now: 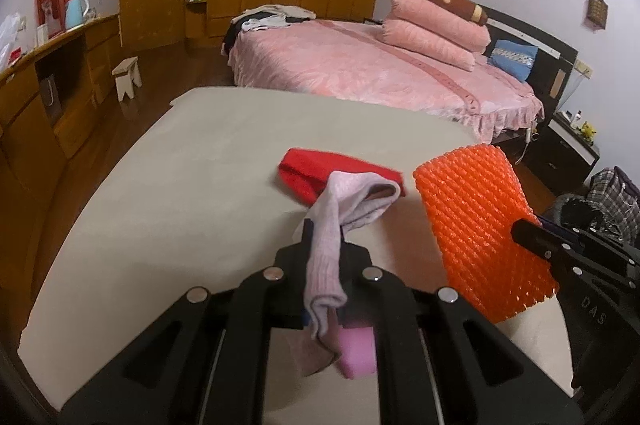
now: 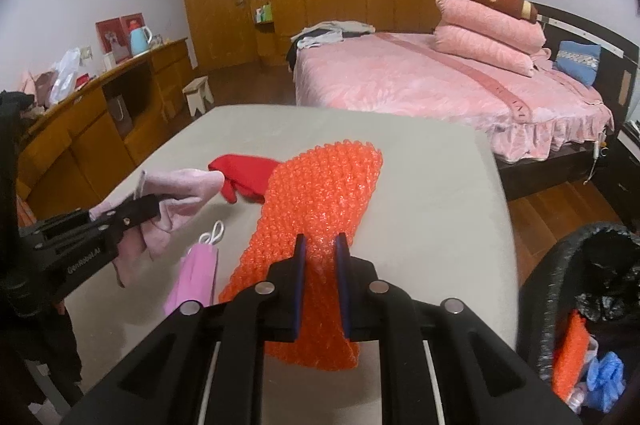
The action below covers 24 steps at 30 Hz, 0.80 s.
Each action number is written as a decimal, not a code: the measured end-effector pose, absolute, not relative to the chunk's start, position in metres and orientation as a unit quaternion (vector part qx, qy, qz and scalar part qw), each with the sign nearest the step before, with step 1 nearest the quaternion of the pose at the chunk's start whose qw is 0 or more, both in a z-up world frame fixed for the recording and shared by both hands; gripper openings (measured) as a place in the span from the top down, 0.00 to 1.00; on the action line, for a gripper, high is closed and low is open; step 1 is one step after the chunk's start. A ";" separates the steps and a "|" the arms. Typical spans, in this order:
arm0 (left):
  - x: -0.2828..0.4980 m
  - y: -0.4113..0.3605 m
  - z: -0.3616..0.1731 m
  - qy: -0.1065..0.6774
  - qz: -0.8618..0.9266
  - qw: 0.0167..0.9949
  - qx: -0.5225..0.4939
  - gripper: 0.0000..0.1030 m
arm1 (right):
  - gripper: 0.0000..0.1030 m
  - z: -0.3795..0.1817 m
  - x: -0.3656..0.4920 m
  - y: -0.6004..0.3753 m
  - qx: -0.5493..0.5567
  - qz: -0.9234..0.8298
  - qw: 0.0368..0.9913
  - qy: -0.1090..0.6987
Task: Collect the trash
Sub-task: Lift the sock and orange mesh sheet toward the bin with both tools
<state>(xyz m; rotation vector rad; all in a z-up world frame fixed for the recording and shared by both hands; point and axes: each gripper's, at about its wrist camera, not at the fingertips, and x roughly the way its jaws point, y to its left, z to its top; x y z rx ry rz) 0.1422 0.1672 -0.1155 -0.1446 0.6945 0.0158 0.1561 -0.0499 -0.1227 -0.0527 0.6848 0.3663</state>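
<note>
My left gripper (image 1: 324, 229) is shut on a pale pink sock (image 1: 340, 209) and holds it above the beige table (image 1: 180, 165); the sock also shows in the right wrist view (image 2: 184, 189). My right gripper (image 2: 322, 245) is shut on an orange foam net sheet (image 2: 324, 193), lifted off the table; it also shows in the left wrist view (image 1: 480, 225). A red cloth (image 1: 312, 169) lies on the table behind the sock. A pink face mask (image 2: 196, 277) lies on the table under the left gripper.
A black mesh trash bin (image 2: 560, 285) with a black liner stands right of the table, holding orange netting and blue scraps. A pink bed (image 2: 440, 85) lies beyond the table. A wooden dresser (image 2: 100, 113) runs along the left, with a small stool (image 2: 198, 95) nearby.
</note>
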 end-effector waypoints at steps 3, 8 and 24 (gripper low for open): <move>0.143 0.159 -0.109 0.335 -0.001 0.940 -0.068 0.92 | 0.86 -0.114 0.154 -0.056 -0.025 0.172 0.929 0.327; 0.144 0.142 -0.099 0.326 -0.015 0.943 -0.064 0.93 | 0.86 -0.100 0.148 -0.071 -0.019 0.161 0.935 0.315; 0.149 0.072 -0.074 0.303 -0.075 0.949 -0.043 0.93 | 0.86 -0.068 0.135 -0.141 0.001 0.097 0.955 0.279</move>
